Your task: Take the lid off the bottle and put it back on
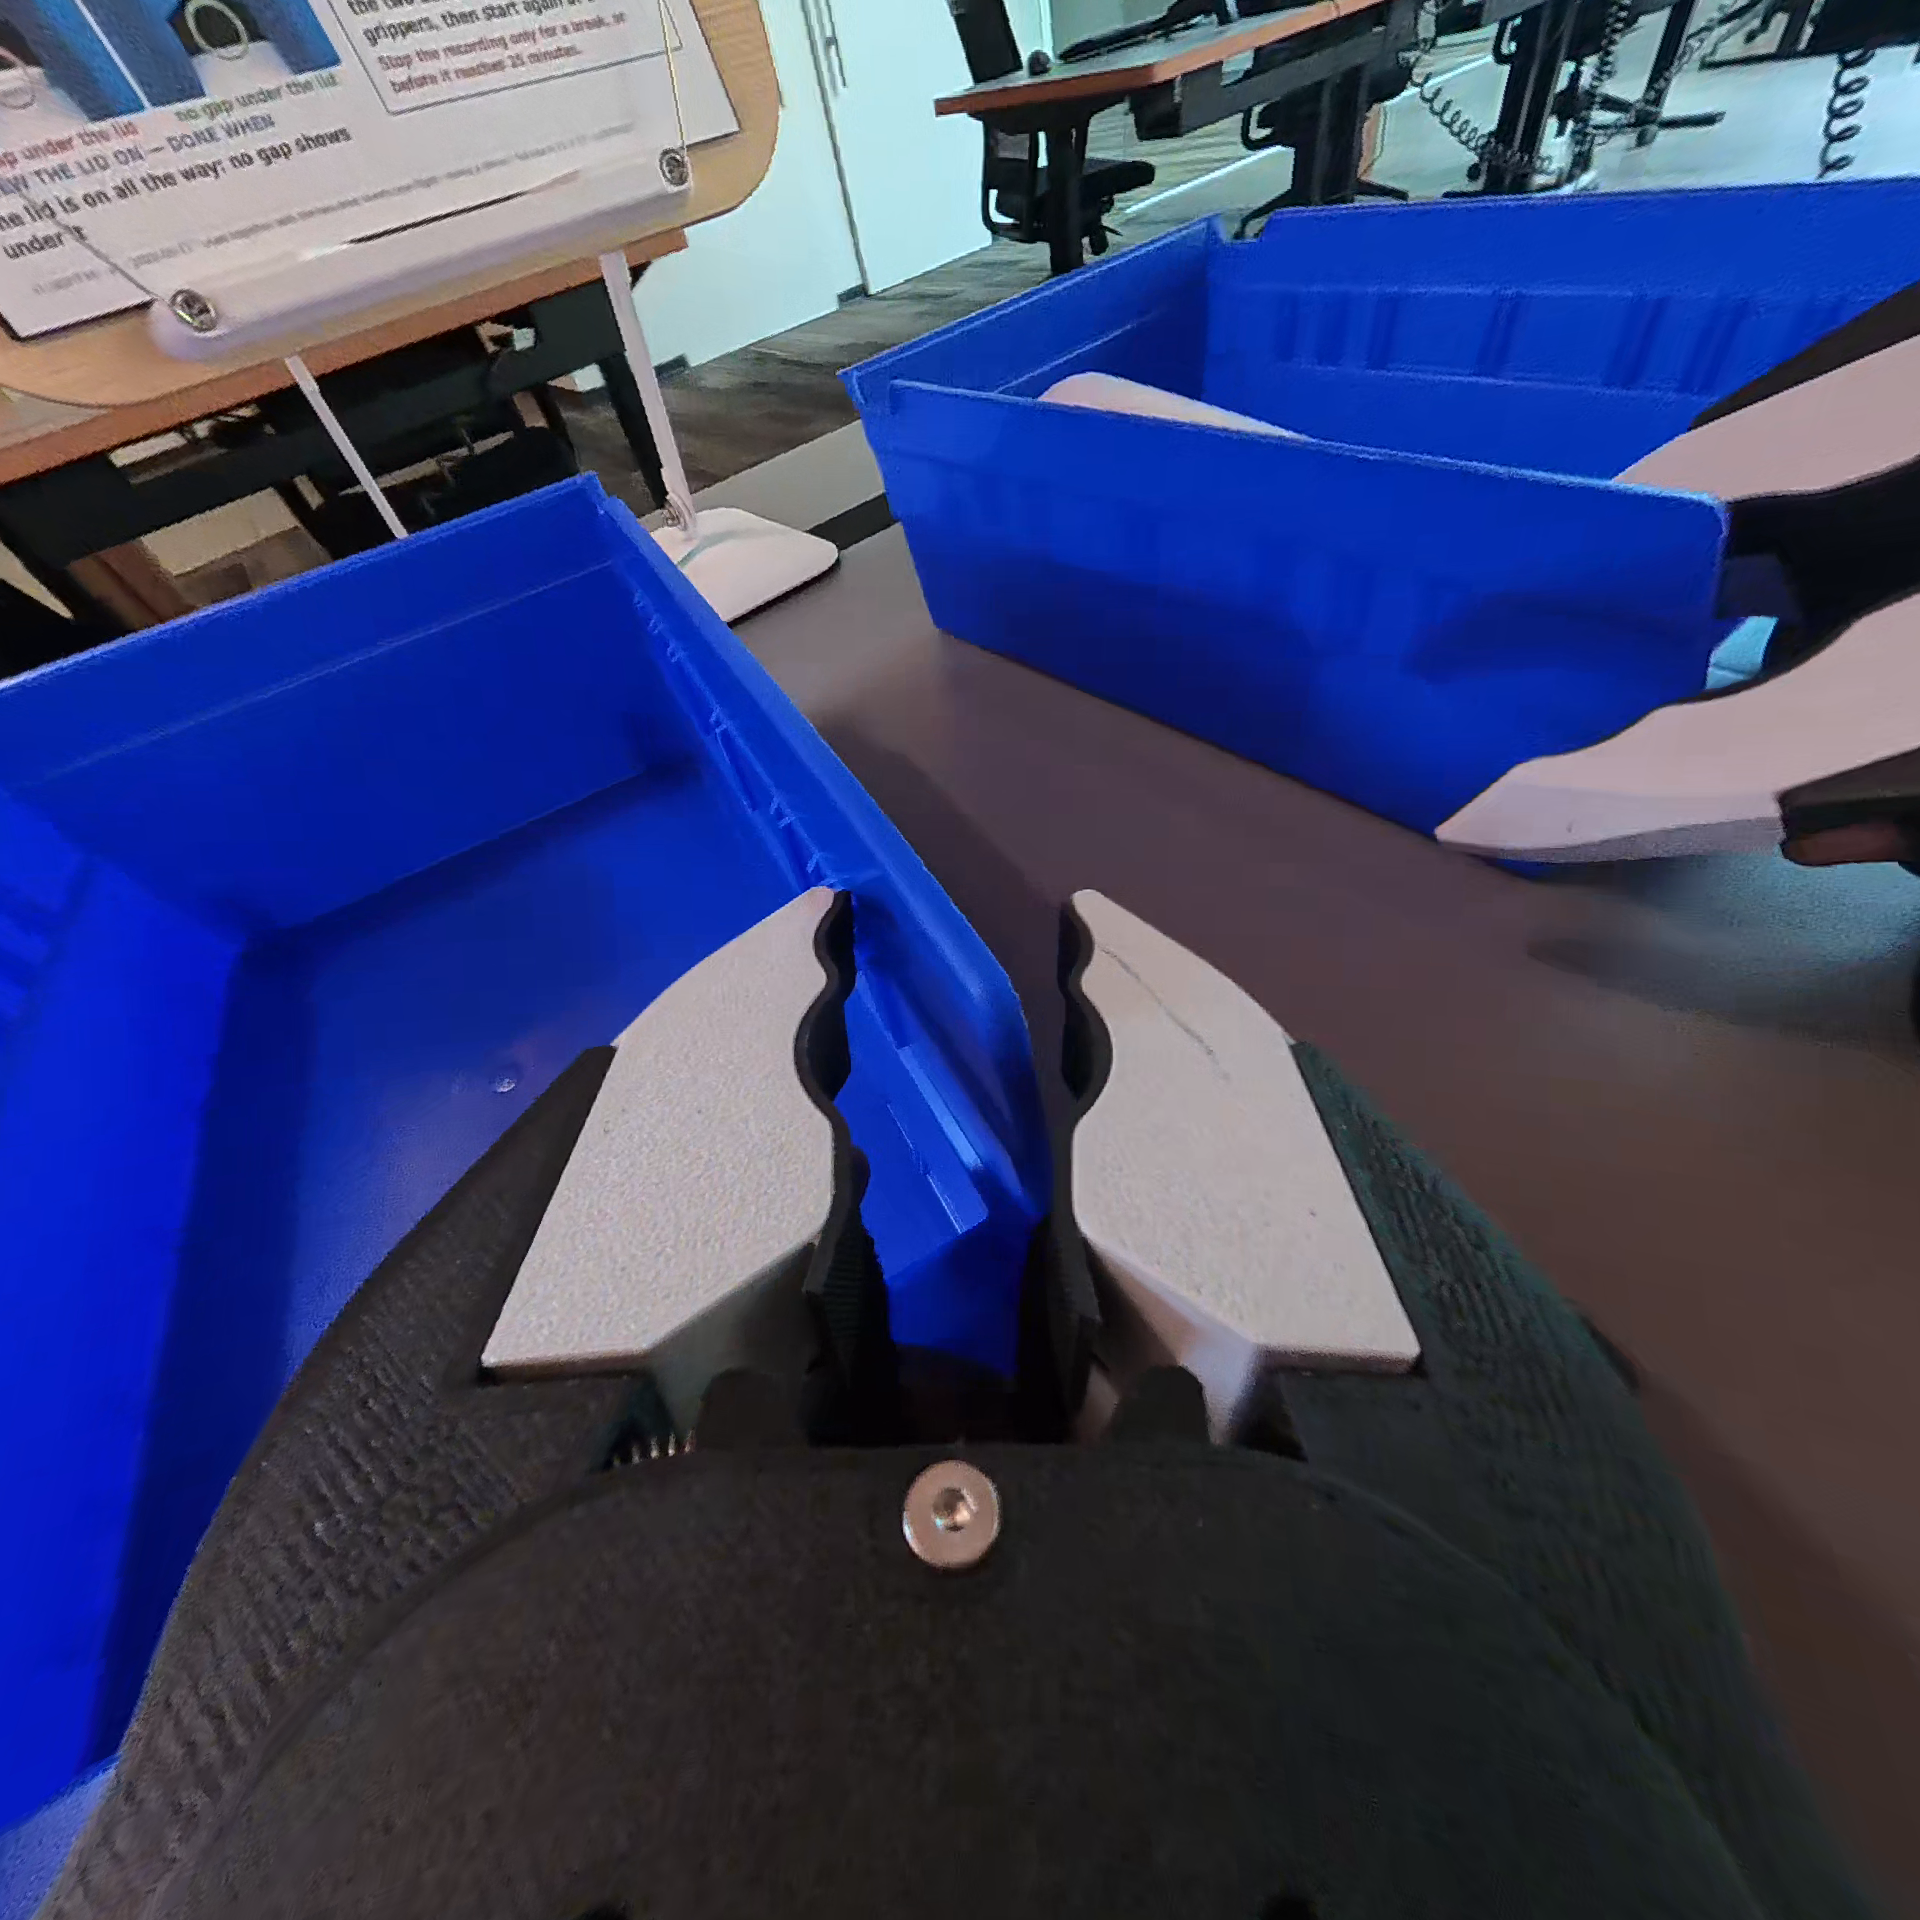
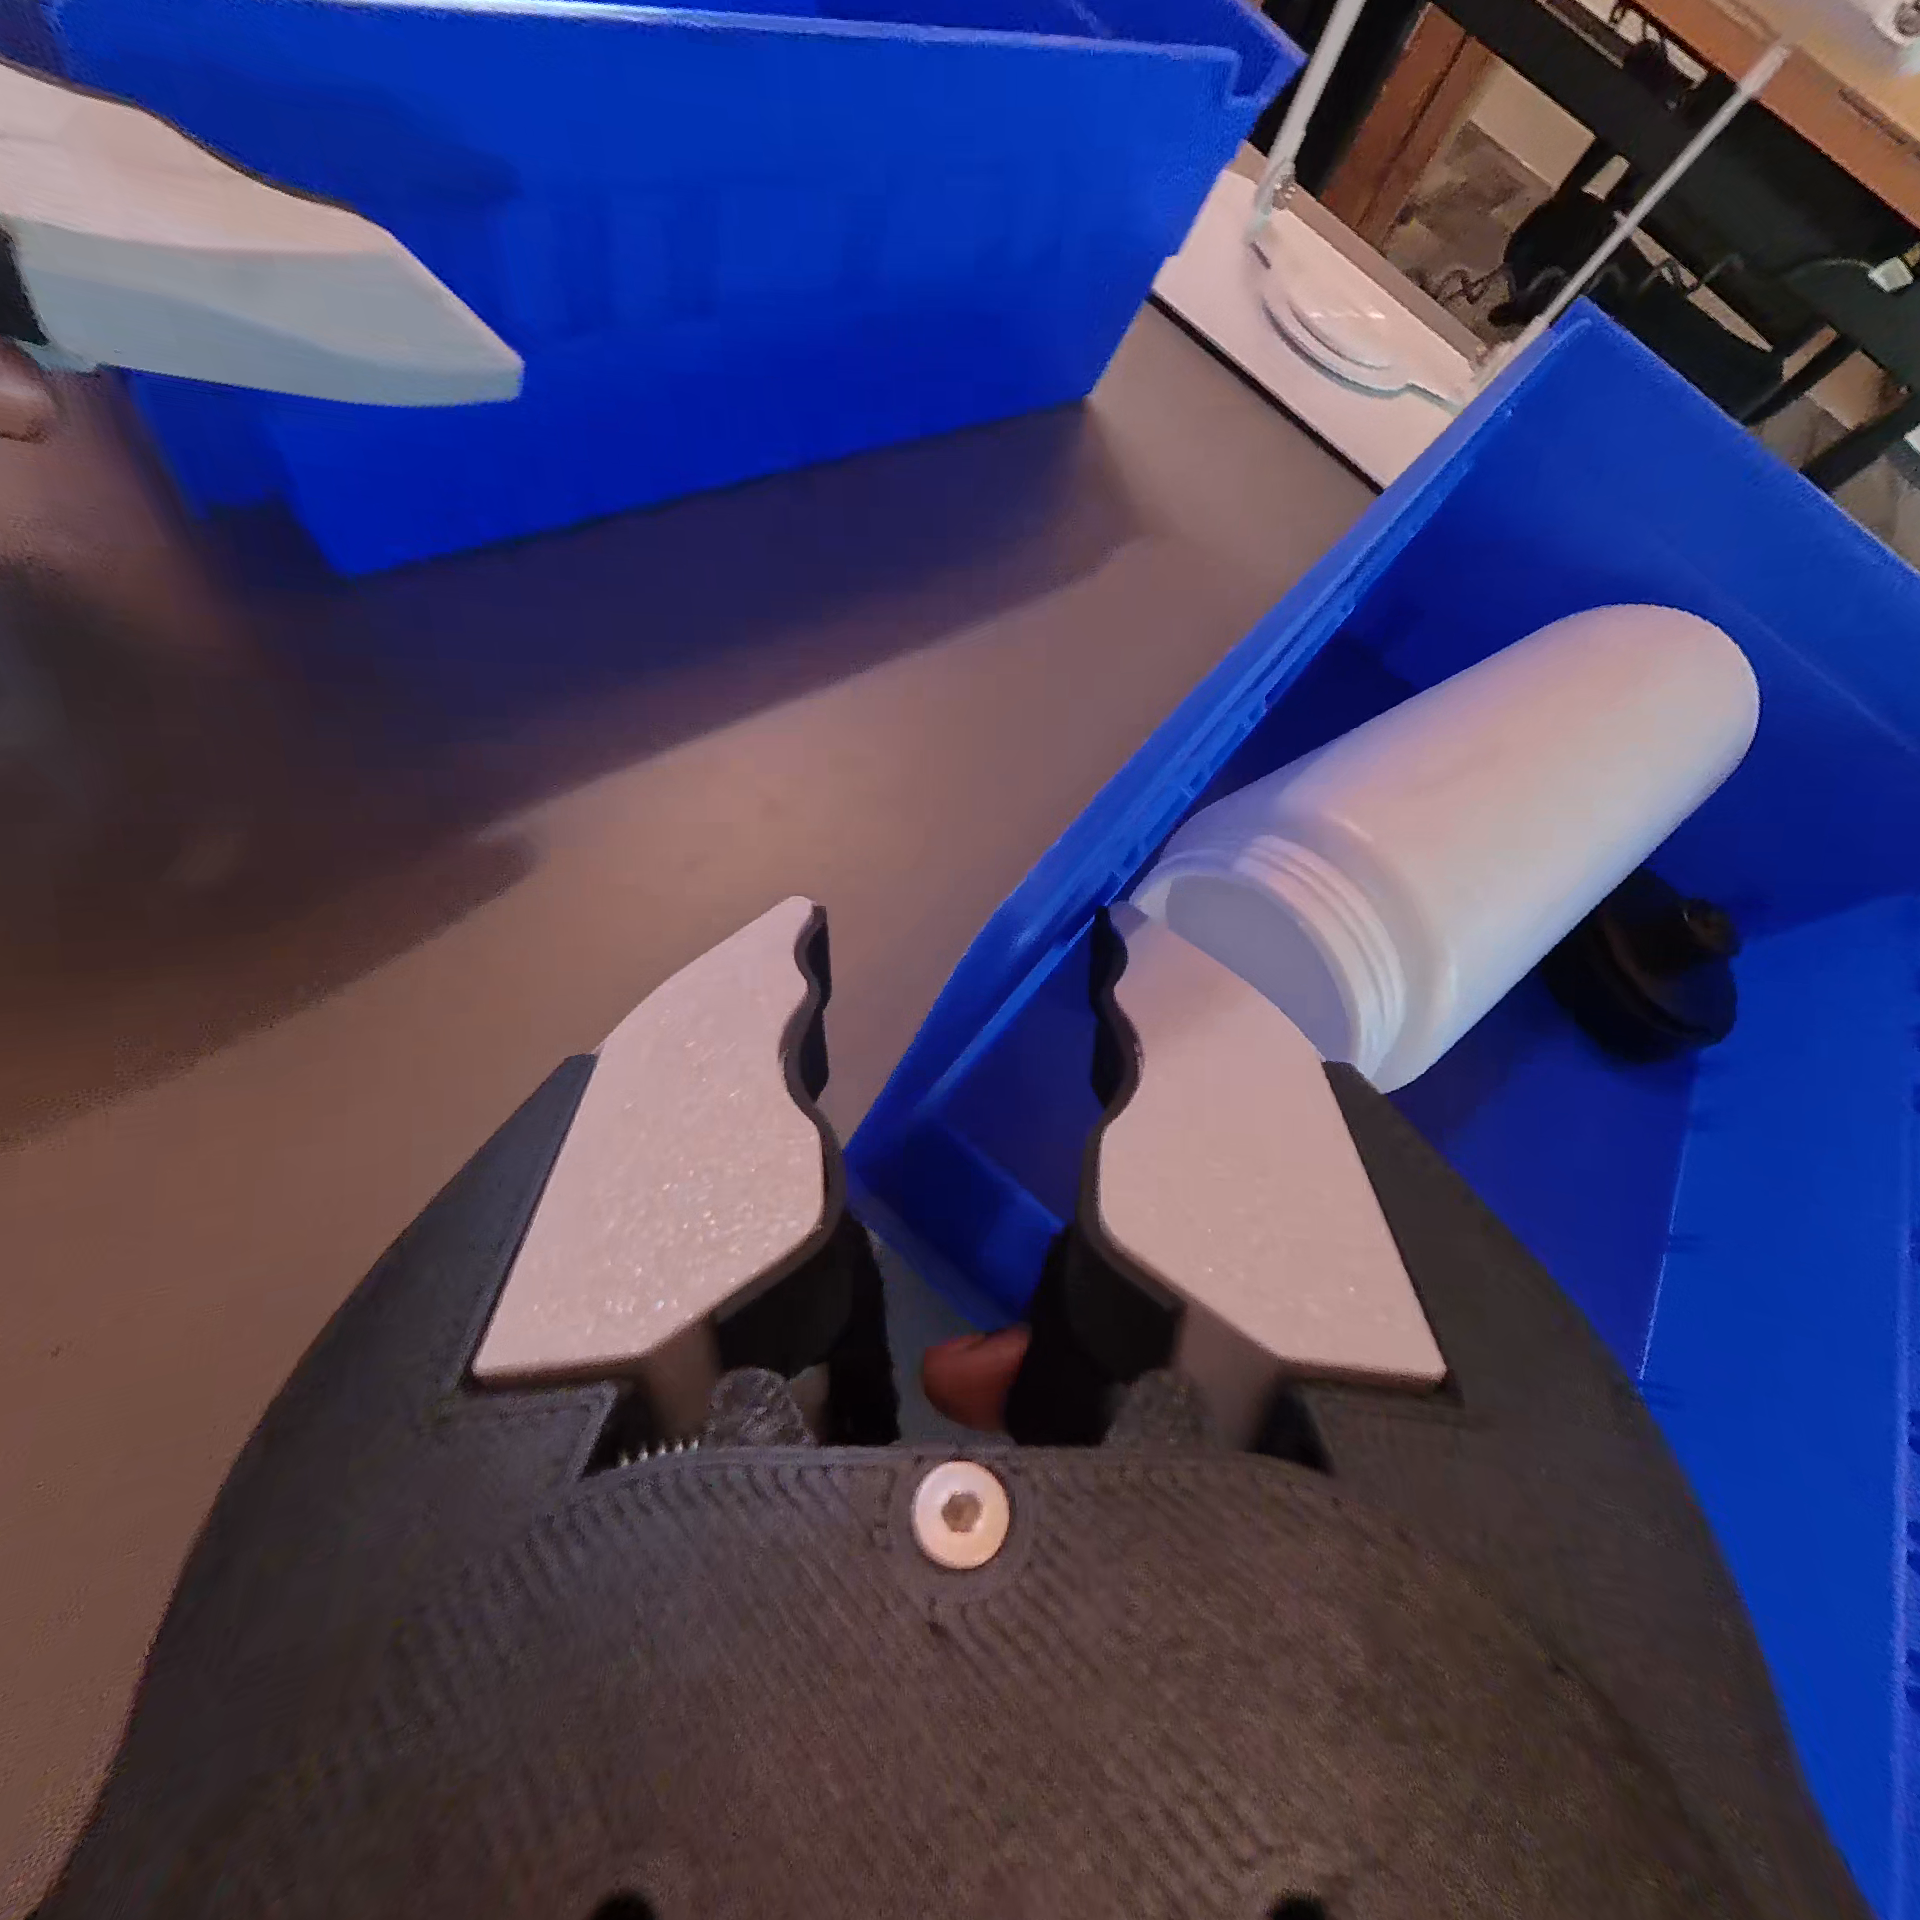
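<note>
A white bottle (image 2: 1455, 821) lies on its side in a blue bin (image 2: 1766, 1195), its threaded mouth open and bare. A black lid (image 2: 1642, 987) lies in the same bin beside the bottle. My right gripper (image 2: 958, 920) is open and empty, hovering over that bin's near corner, close to the bottle's mouth. My left gripper (image 1: 956, 914) is open and empty above the right wall of a second, empty blue bin (image 1: 364, 831). The bottle also shows in the left wrist view (image 1: 1143, 405), inside the far bin (image 1: 1299, 582).
The dark tabletop (image 1: 1299, 987) runs between the two bins. A white stand with an instruction sheet (image 1: 343, 156) rests on its base (image 1: 748, 561) behind the bins. One finger of the right gripper (image 1: 1662, 790) reaches in from the right. Desks and chairs stand beyond.
</note>
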Tool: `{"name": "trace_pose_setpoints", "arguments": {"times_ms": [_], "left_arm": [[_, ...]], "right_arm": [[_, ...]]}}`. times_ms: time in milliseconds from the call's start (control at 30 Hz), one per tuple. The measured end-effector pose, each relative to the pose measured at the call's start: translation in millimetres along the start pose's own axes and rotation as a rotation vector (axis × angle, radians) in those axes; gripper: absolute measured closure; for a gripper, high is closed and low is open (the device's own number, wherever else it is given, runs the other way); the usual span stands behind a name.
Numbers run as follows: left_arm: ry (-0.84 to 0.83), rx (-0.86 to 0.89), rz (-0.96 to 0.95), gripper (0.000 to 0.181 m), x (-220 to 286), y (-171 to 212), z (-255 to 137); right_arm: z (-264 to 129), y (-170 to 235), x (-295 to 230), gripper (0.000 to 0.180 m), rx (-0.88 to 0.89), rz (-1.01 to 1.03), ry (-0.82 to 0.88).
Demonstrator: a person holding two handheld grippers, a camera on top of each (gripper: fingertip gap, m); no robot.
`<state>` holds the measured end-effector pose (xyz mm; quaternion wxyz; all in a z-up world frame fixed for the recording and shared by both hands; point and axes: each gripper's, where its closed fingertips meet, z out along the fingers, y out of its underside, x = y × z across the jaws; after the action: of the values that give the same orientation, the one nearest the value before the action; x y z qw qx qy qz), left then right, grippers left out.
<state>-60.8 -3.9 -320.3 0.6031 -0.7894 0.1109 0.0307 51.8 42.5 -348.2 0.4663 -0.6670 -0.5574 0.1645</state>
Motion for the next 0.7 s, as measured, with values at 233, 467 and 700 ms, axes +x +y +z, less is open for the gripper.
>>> {"name": "trace_pose_setpoints", "arguments": {"times_ms": [233,467,700], "left_arm": [[0.058,0.010,-0.050,0.145,3.1,-3.2,2.7],[0.090,0.033,-0.032,0.148,4.0,-3.7,-0.3],[-0.169,0.419,0.128,0.134,7.4,-74.2,-46.1]], "right_arm": [[7.2,-14.6,-29.6,0.118,0.026,-0.035,-0.074],[8.3,-20.4,-50.5,0.114,0.059,-0.145,-0.151],[-35.5,-62.8,-36.8,0.115,0.408,-0.055,-0.235]]}}
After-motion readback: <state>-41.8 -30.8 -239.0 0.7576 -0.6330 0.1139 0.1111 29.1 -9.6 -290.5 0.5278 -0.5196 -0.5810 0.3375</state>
